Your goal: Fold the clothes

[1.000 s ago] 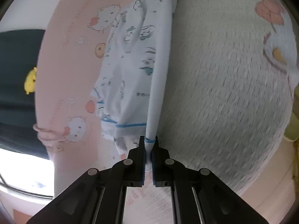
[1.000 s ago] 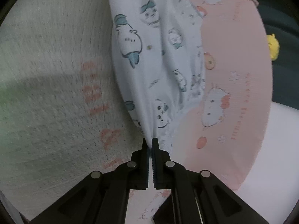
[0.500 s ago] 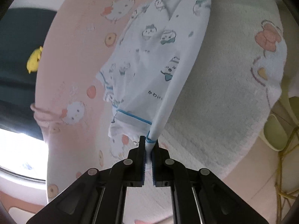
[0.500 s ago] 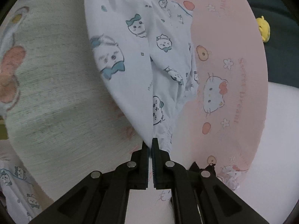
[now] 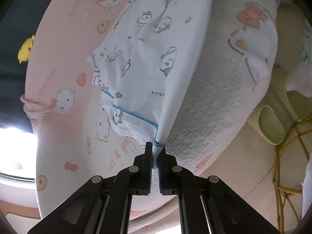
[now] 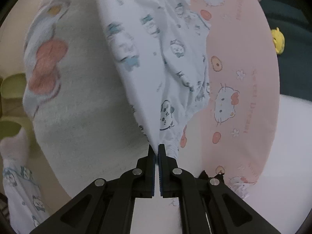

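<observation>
Hanging taut btwn both hands, the white printed garment is clenched at one corner by the left gripper and another by the right gripper, lifted above the pink bedsheet, stretching straight ahead.

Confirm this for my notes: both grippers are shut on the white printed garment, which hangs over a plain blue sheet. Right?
Not quite. Both the left gripper and right gripper are shut on the white printed garment, but the sheet below is pink with a cat print, as both wrist views show.
</observation>
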`<state>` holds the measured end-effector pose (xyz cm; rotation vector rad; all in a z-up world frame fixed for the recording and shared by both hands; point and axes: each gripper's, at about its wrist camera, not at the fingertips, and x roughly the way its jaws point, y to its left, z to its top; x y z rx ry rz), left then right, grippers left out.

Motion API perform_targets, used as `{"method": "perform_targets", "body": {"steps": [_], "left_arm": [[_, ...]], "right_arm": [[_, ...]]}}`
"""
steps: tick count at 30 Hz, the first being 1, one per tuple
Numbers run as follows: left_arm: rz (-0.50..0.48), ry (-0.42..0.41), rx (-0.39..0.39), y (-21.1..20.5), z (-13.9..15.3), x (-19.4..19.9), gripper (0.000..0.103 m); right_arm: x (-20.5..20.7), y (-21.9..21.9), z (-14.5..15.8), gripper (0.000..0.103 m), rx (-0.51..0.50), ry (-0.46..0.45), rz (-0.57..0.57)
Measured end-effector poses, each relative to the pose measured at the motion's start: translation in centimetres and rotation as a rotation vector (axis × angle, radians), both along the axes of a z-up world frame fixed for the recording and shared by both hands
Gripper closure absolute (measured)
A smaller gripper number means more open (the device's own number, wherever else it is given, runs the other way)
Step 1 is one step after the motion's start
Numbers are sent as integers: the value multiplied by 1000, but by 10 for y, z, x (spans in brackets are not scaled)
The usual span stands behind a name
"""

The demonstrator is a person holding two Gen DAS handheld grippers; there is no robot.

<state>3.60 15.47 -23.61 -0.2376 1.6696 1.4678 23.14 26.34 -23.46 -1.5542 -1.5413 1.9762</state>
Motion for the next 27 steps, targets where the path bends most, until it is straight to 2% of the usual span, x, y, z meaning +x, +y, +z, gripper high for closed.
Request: {"method": "perform_targets", "body": {"steps": [9, 13, 17, 22, 24, 26, 27], "left_arm": [[35, -47, -37, -4, -10, 4, 99], [-15, 20, -35, -9, -18, 13, 99], [-19, 36, 15, -14, -18, 14, 98], [45, -48, 130, -19, 6, 8, 98], [47, -98, 159, -23, 16, 8, 98], [43, -97, 202, -28, 25, 9, 98], [46, -86, 222, -29, 28, 10, 98]], "right_arm": [[0, 10, -3, 99, -14, -10, -6], [7, 14, -11, 99, -7, -51, 7], [8, 14, -16, 99, -16, -61, -7], [11, 9, -16, 99, -19, -59, -15], [11, 8, -15, 92, -19, -59, -19], [13, 6, -12, 66, -6, -48, -9], [15, 5, -9, 59, -1, -43, 0]]}}
